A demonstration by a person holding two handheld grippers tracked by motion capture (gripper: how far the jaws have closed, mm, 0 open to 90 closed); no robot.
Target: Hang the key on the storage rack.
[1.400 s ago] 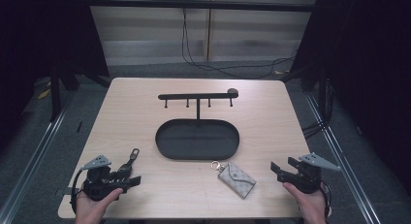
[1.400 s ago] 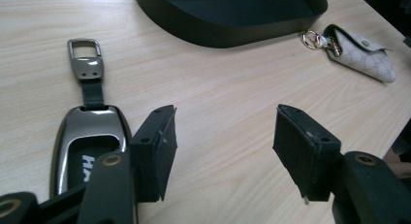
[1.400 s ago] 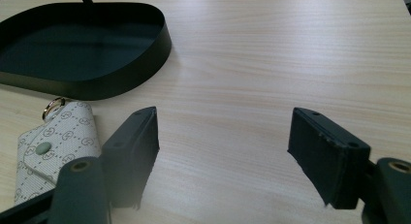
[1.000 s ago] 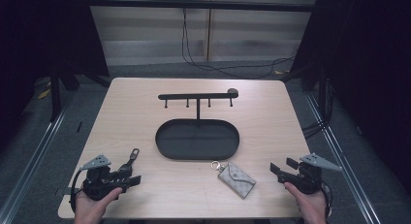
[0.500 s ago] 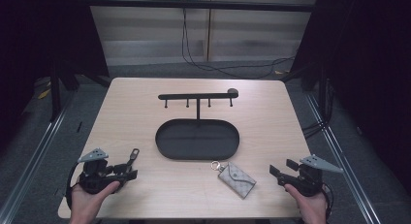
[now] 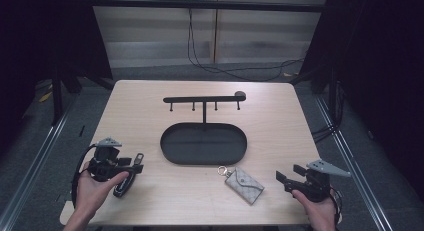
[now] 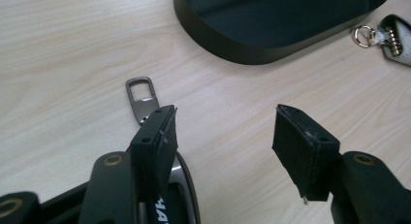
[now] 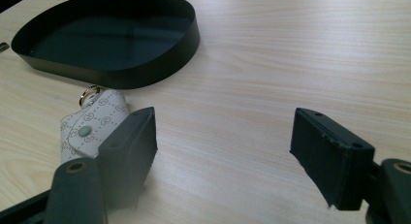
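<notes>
Key fob [image 6: 127, 173] lies under the left hand-held gripper [image 7: 223, 136], whose jaws, just opening, stand apart.

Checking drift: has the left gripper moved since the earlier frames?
Yes. The left gripper has shifted away from the table's near edge, toward the black oval tray, jaws opening with nothing between them.

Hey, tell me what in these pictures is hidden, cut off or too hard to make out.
- Black key fob: left gripper view, its body sits behind the left tool, its printed letters cut by the bottom edge.
- Patterned key pouch: right gripper view, its near end is behind one jaw of the right tool.
- Pouch: left gripper view, cut by the right edge.
</notes>
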